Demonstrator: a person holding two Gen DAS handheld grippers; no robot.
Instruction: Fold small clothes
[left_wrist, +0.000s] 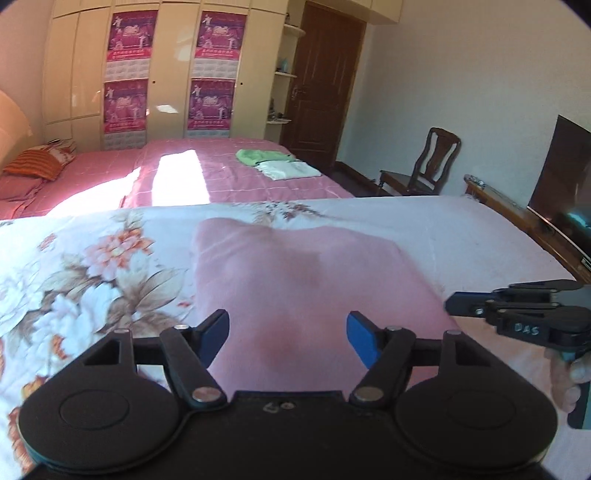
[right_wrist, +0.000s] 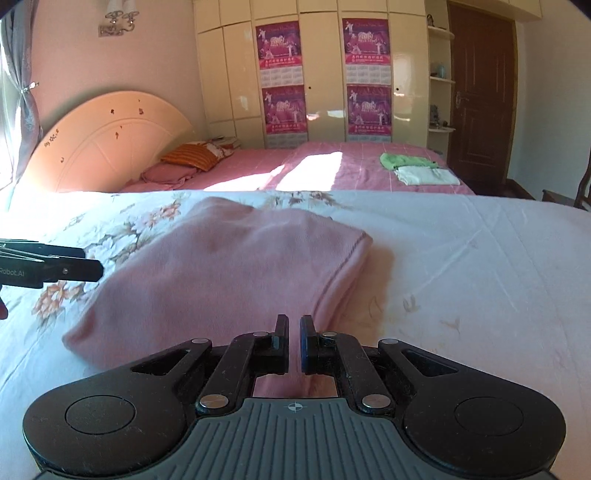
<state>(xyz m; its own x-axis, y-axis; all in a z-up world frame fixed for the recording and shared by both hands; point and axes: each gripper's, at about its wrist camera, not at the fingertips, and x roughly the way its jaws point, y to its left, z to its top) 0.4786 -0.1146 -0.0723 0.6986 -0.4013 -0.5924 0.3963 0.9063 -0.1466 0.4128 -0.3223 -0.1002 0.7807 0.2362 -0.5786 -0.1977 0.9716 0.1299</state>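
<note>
Left wrist view: left tool (left_wrist: 288, 338) gapes above pink garment (left_wrist: 303, 280); right tool (right_wrist: 294, 341) nearly closed, empty.

Bright daylight from the left, blown-out sun patch on far bed (left_wrist: 177, 177) — soft focus, fisheye-bent edges

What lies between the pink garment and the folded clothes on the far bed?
Floral sheet, then pink bedspread, in both views.
</note>
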